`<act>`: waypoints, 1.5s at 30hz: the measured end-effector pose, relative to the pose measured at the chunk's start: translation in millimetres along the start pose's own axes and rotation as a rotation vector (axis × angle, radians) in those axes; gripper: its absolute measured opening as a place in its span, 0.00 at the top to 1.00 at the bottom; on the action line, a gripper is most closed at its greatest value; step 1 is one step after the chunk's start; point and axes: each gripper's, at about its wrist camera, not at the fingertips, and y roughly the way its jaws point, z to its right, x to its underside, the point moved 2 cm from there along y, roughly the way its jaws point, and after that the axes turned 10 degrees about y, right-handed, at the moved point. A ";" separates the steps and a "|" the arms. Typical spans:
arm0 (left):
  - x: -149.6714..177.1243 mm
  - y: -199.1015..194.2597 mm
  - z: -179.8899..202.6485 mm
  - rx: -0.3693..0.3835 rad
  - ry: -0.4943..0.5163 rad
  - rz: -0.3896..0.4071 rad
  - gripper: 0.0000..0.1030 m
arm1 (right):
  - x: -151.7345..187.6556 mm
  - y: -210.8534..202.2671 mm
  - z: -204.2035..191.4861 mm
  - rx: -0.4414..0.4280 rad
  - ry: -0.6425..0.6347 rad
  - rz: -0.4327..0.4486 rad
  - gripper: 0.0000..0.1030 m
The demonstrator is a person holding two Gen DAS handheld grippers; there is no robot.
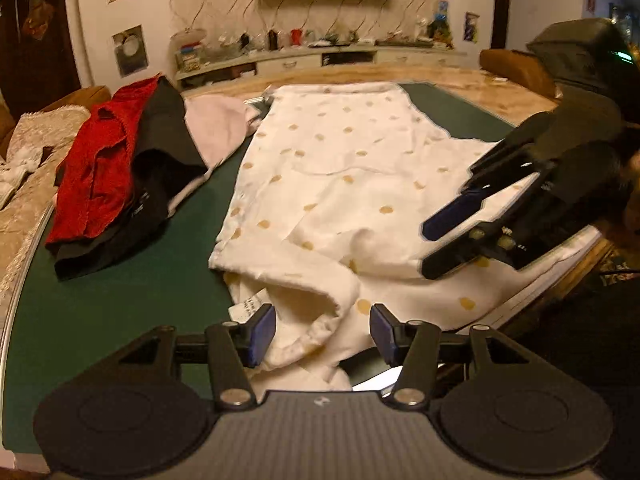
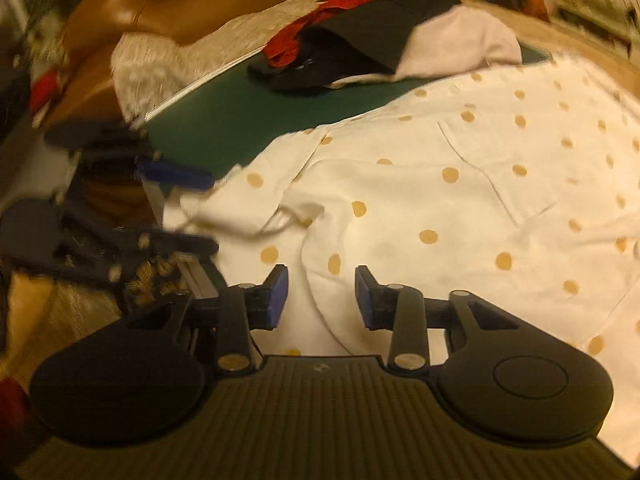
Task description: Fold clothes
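Note:
A white garment with gold dots (image 1: 340, 168) lies spread over the green table (image 1: 140, 300), its near edge rumpled into a fold with a label showing. My left gripper (image 1: 322, 332) is open over that fold, and the blue pads (image 1: 262, 332) stand on either side of the cloth without pressing it. In the right wrist view my right gripper (image 2: 322, 296) is open just above the same garment (image 2: 480, 184), near its front hem. Each gripper shows in the other's view: the right gripper (image 1: 440, 240) at the garment's right side, the left gripper (image 2: 196, 208) blurred at the left.
A pile of red, black and pink clothes (image 1: 120, 168) sits on the table's left part, also seen as the pile (image 2: 360, 40) in the right wrist view. A lace-covered brown sofa (image 2: 132, 12) stands beside the table. A low cabinet (image 1: 312, 60) lines the far wall.

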 end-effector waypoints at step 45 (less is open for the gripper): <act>51.6 -33.5 -33.6 0.010 0.039 0.126 0.97 | 50.2 -16.4 -5.2 0.061 -0.257 -0.019 0.61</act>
